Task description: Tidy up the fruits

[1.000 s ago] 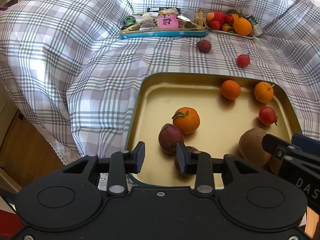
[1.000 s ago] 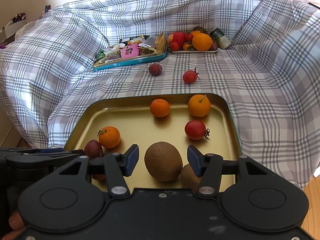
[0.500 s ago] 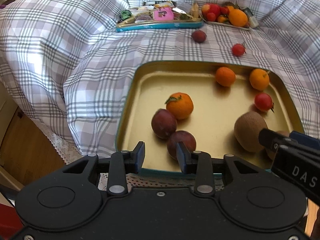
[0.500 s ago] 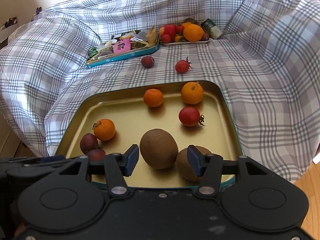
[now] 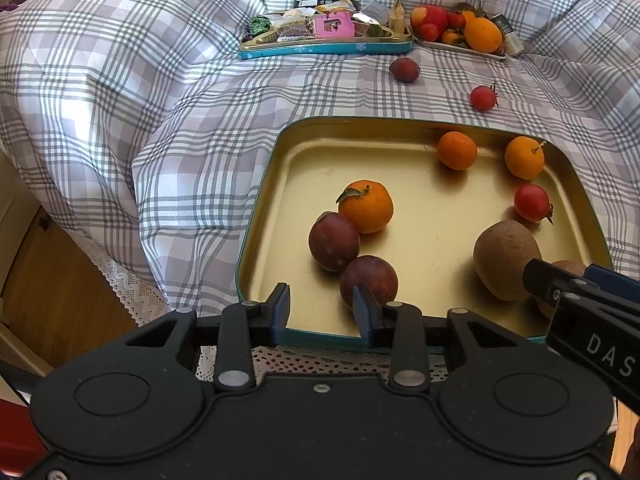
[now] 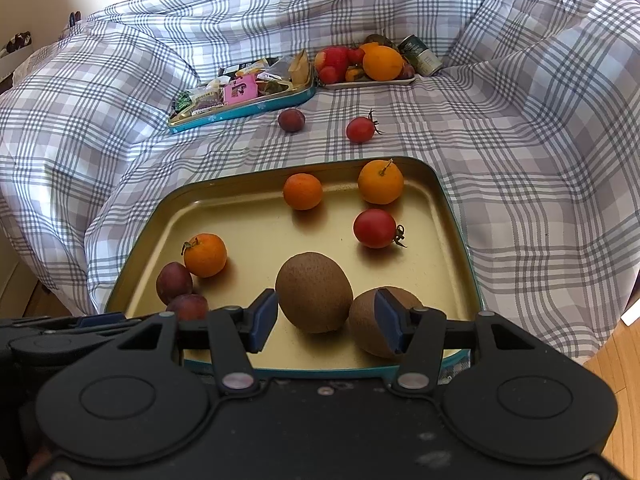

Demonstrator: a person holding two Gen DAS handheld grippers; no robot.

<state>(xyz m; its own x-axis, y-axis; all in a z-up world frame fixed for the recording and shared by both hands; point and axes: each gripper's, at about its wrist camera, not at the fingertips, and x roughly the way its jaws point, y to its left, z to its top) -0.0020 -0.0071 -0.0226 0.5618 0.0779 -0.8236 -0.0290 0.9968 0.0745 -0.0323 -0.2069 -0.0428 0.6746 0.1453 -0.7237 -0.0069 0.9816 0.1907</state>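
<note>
Both grippers, left (image 5: 320, 310) and right (image 6: 326, 320), hover released over the tray (image 6: 448, 216). Stray plum (image 6: 291, 119) and tomato (image 6: 360, 129) at 12 o'clock may roll across the soft bedspread (image 6: 520, 152) when nudged.

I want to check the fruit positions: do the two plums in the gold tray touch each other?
Touching. In the left wrist view, the far plum meets the near plum with no tray visible between.

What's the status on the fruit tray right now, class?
Both tools empty: left tool open, right tool open. Gold tray holds eight fruits. Plum and tomato loose on blanket. Nothing blocking.
</note>
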